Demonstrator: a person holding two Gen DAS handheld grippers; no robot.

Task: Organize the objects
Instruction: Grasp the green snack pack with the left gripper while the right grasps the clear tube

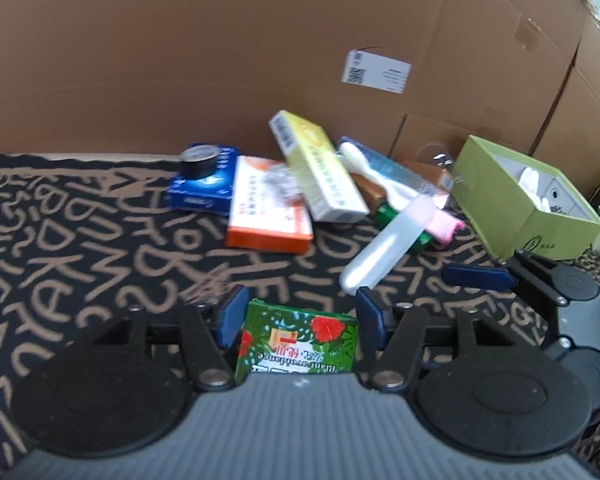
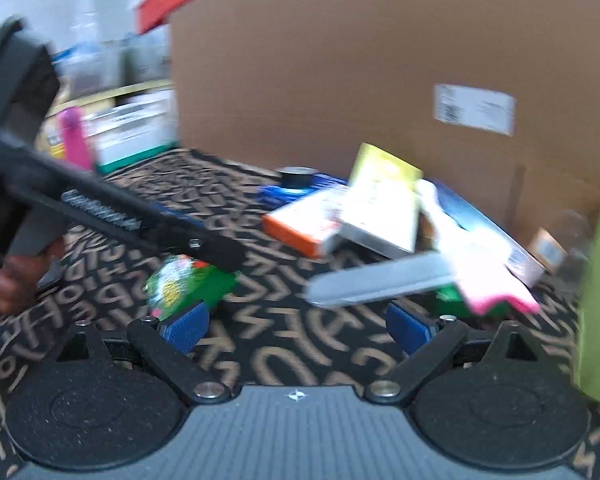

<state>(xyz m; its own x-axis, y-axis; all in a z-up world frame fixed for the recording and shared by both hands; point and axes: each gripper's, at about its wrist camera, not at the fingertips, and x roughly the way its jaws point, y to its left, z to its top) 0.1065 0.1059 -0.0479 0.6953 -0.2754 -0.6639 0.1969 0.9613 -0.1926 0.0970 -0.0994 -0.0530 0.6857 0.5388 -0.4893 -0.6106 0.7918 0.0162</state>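
My left gripper has its blue pads on either side of a green floral box; the left pad is close to its side, the right pad stands a little off. The box also shows blurred in the right wrist view under the left gripper's body. My right gripper is open and empty above the patterned cloth. Ahead lies a pile: an orange box, a yellow box, a blue box with a black roll, and a clear tube.
A large cardboard wall stands behind the pile. An open green carton sits at the right on the patterned cloth. The right gripper's finger shows beside it. Boxes and a pink bottle stand far left.
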